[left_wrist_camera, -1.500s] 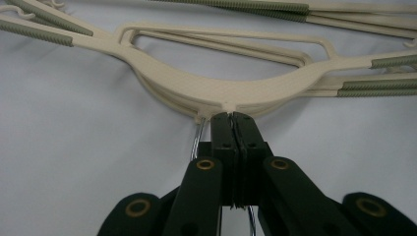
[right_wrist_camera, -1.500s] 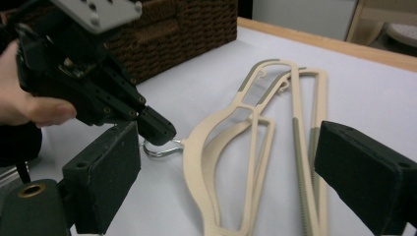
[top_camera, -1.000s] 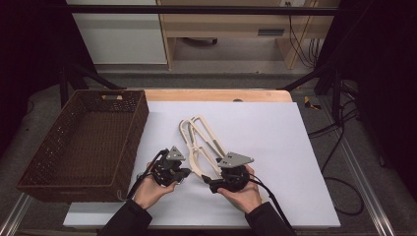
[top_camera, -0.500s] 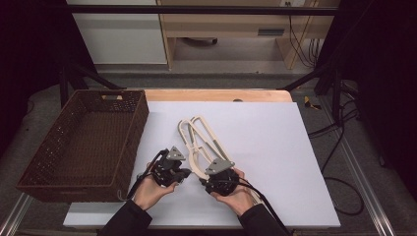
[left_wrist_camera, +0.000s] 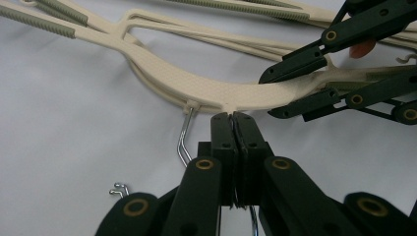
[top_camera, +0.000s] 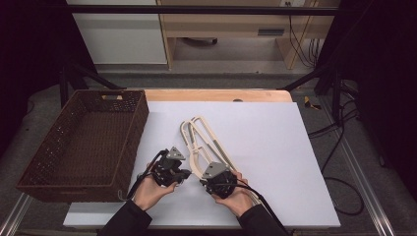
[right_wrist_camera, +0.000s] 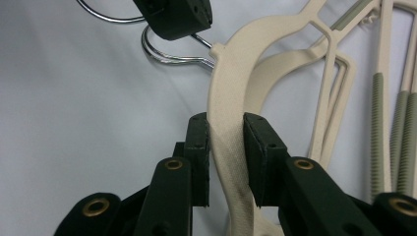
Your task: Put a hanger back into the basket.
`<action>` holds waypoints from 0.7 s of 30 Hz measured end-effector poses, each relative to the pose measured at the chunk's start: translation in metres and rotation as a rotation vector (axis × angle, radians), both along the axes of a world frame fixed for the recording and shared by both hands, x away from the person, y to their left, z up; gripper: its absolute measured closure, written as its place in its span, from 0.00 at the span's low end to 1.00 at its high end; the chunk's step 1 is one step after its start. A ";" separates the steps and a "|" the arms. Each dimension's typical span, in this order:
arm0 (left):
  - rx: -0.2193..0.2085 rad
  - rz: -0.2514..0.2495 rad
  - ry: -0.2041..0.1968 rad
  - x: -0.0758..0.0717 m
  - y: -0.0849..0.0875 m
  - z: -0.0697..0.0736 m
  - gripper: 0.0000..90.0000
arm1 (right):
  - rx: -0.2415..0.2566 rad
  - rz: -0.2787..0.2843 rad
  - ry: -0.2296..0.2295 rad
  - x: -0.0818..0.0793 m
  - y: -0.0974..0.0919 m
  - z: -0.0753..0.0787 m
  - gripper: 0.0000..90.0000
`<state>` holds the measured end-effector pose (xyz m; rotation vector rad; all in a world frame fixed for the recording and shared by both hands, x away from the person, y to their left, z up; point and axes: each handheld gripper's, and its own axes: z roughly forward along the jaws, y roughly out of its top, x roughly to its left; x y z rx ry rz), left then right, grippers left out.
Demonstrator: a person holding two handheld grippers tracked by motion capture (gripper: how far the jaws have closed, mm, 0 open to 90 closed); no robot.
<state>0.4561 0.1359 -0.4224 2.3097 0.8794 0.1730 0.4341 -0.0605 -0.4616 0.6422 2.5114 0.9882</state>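
Cream plastic coat hanger runs toward one o'clock from the right gripper, whose jaws have just been closing across its arm. Left gripper, at nine o'clock of the right, is clamped on the thin wire hook.

- No legible text, label, brand, number or sign in any view.
- Hangers, basket, both grippers' bodies: checked, surfaces carry no readable markings.

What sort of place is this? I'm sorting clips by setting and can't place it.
Probably a lab or workshop bench set up for recording. A white table holds cream hangers and a wicker basket, with loose cables on the floor and plain cabinets behind.
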 end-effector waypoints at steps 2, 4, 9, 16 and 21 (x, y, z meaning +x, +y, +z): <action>-0.003 0.001 0.002 0.000 0.000 0.000 0.98 | -0.004 0.009 -0.014 -0.001 0.000 0.001 0.83; -0.010 0.003 0.005 0.000 0.001 0.002 0.98 | -0.005 0.015 -0.020 -0.001 0.000 0.001 0.83; -0.038 0.012 0.002 -0.001 0.003 0.004 0.92 | -0.002 0.037 -0.041 -0.002 -0.002 0.003 0.84; -0.150 0.040 -0.090 -0.010 0.015 0.031 0.63 | 0.010 0.032 -0.058 -0.003 -0.008 0.010 0.85; -0.261 0.061 -0.202 -0.017 0.040 0.057 0.40 | 0.031 0.020 -0.067 -0.003 -0.015 0.017 0.85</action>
